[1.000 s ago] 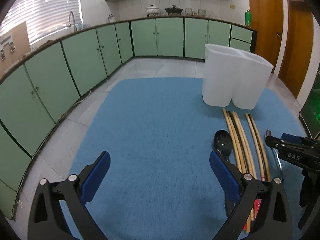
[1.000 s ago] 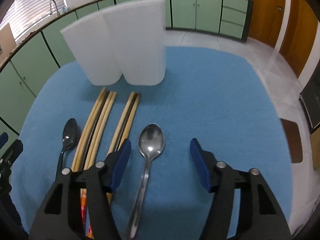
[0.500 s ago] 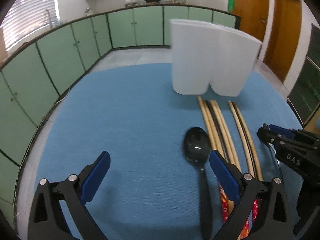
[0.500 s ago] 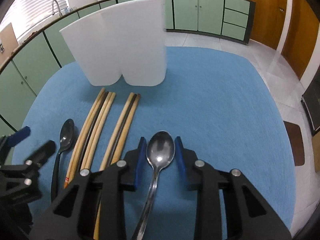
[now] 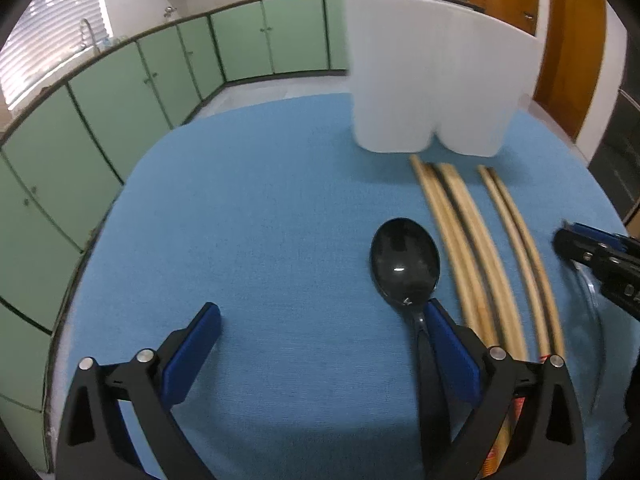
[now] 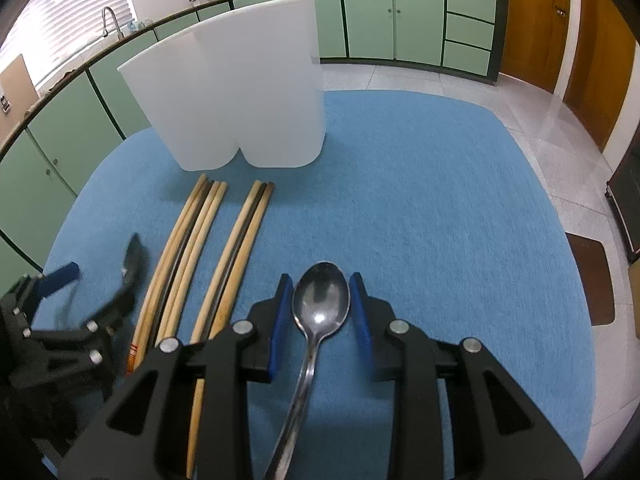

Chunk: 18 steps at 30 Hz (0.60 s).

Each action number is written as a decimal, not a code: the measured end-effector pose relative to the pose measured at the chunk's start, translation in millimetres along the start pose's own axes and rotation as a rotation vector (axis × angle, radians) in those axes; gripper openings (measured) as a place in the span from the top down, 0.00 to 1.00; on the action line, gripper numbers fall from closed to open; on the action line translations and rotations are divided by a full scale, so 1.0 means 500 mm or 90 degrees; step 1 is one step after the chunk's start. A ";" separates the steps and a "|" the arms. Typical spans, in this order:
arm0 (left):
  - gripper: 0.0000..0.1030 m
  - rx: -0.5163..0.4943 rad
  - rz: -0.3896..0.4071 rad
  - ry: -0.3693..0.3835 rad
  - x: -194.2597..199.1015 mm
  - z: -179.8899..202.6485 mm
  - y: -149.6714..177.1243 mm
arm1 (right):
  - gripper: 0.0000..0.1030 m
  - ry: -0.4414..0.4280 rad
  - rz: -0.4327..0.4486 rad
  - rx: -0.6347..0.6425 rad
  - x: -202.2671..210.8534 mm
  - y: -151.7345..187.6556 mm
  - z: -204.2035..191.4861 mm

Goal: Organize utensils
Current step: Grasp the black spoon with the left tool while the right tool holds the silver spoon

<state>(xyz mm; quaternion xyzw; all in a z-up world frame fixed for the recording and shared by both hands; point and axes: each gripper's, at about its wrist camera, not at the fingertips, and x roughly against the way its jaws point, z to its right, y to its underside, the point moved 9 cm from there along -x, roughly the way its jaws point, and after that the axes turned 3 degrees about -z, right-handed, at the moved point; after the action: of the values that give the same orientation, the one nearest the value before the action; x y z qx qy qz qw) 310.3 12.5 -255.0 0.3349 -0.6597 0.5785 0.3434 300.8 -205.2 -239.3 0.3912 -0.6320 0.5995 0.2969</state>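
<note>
A silver spoon (image 6: 320,300) lies on the blue mat (image 6: 420,220), and my right gripper (image 6: 320,312) is shut on the sides of its bowl. A black spoon (image 5: 404,264) lies on the mat to its left. My left gripper (image 5: 320,344) is open wide above the mat, with the black spoon's handle just inside its right finger (image 5: 452,352). Several wooden chopsticks (image 5: 460,240) (image 6: 200,248) lie in two bundles between the spoons. A white two-compartment holder (image 5: 432,92) (image 6: 240,100) stands upright behind them.
The mat covers a rounded table whose left edge (image 5: 76,280) drops to a tiled floor. Green cabinets (image 5: 120,92) line the walls. Bare mat lies to the left of the black spoon and to the right of the silver spoon.
My right gripper has closed from open onto the silver spoon's bowl. My left gripper moved down and toward the black spoon, still open.
</note>
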 end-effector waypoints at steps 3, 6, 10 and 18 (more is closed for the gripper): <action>0.05 0.015 -0.004 0.015 -0.004 -0.013 -0.006 | 0.72 0.007 0.000 0.007 -0.006 -0.001 0.002; 0.06 0.024 -0.008 0.046 0.005 -0.013 -0.012 | 0.72 0.011 -0.003 0.011 -0.013 -0.002 -0.012; 0.06 0.052 -0.003 0.065 0.003 -0.013 -0.049 | 0.70 0.006 -0.008 0.008 -0.016 -0.010 -0.016; 0.06 0.030 -0.028 0.026 -0.050 -0.011 -0.101 | 0.62 -0.002 -0.029 0.000 -0.014 -0.021 -0.013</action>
<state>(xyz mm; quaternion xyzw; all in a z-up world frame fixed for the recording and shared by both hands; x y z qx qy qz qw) 366.3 13.9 -248.4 0.3456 -0.6309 0.5930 0.3618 312.9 -197.5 -239.1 0.4063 -0.6232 0.5921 0.3097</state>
